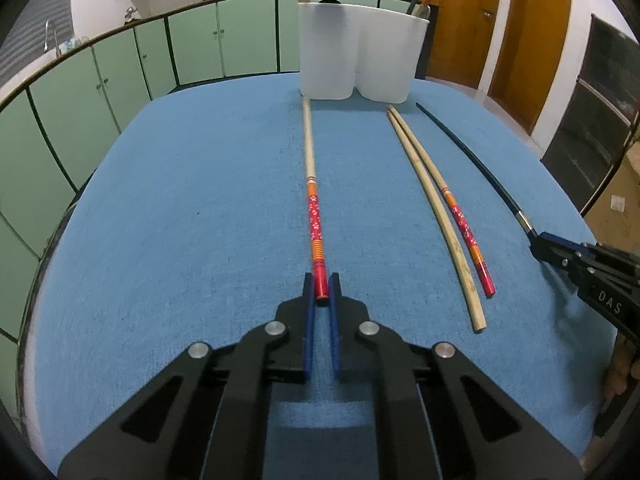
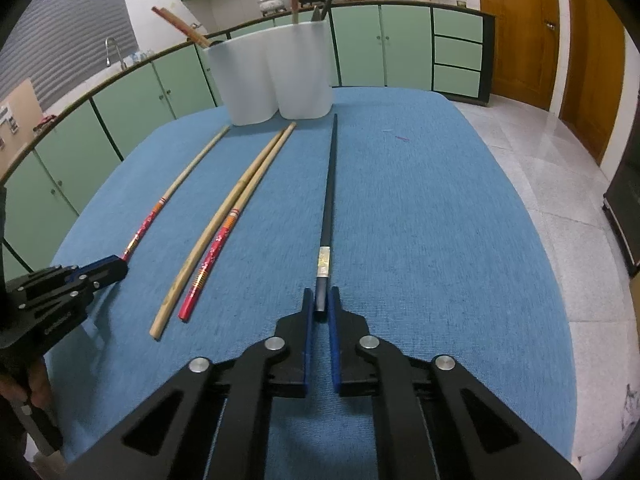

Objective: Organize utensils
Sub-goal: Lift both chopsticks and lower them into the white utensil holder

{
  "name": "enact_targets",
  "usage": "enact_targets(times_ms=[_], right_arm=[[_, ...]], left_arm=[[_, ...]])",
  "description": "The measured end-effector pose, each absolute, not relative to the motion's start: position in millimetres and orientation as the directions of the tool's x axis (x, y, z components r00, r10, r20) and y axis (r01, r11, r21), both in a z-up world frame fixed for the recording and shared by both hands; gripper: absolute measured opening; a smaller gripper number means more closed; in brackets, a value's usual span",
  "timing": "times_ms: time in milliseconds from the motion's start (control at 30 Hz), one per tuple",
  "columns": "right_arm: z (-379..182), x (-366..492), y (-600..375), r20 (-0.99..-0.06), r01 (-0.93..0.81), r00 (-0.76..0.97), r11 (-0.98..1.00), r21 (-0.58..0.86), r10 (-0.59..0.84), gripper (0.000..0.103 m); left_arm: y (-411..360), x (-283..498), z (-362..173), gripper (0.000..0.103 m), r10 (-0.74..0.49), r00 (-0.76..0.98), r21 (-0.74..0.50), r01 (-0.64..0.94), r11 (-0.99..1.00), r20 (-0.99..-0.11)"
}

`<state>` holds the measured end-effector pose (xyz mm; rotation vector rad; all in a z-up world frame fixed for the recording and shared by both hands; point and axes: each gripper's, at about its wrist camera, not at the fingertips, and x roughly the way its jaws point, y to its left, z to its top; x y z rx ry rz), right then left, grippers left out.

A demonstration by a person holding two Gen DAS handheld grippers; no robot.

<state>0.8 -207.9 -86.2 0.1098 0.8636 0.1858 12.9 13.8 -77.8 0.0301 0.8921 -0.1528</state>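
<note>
On the blue cloth lie several chopsticks. My left gripper (image 1: 321,284) is shut on the red end of a red-patterned bamboo chopstick (image 1: 311,184), which lies flat and points at the white holder (image 1: 360,56). My right gripper (image 2: 321,298) is shut on the near end of a black chopstick (image 2: 330,184), also flat on the cloth. Between them lie a plain bamboo chopstick (image 1: 436,216) and a second red-patterned one (image 1: 464,224), side by side. The white two-compartment holder (image 2: 276,76) stands at the far edge with several chopsticks upright in it.
The blue-covered table (image 1: 180,200) drops off to a tiled floor (image 2: 560,160) on the right. Green cabinets (image 1: 100,92) run behind it, and wooden doors (image 1: 460,20) stand at the back right.
</note>
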Motion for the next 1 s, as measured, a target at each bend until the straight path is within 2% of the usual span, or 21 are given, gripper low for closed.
enact_targets(times_ms=[233,633,1000], right_arm=[[-58,-8,-210,-0.689,-0.13,0.704,0.985,0.117,0.175,0.007],[34,-13,-225,-0.546,-0.167,0.823,0.986,0.031,0.156,0.006],[114,22,-239,-0.442,-0.246,0.857,0.964,0.1,0.264,0.006]], left_arm=[[14,10,-49,0.005,-0.117,0.665,-0.037,0.133,0.99,-0.738],[11,-1,46,0.005,-0.141,0.813,-0.032,0.149,0.988,-0.565],[2,23,118,0.005,-0.212,0.884,-0.077,0.198,0.977,-0.416]])
